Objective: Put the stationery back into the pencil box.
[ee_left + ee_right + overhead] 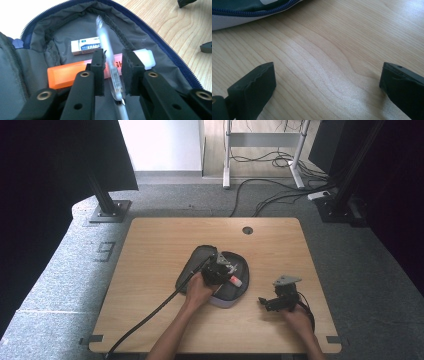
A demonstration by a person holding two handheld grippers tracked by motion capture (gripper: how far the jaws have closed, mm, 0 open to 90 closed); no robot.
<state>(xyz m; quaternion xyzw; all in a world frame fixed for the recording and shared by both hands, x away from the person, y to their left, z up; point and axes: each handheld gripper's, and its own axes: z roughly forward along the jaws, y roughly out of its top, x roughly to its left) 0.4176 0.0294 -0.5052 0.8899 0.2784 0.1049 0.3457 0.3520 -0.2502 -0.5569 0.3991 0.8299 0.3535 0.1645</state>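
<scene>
The white eraser lying in the open pencil case carries blue print reading "ERAGE", the rest cut off by the gripper. The orange marker shows pale letters, seemingly "GH". On the grey floor left of the tabletop stands a "9".

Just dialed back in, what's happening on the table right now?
A person is packing an open pencil case on the wooden table. The left gripper is over the case with a clear pen between its jaws; there looks to be a gap on each side, so the pads no longer press it. An eraser and an orange highlighter already lie inside. The right gripper rests open on bare wood beside the case, holding nothing.
</scene>
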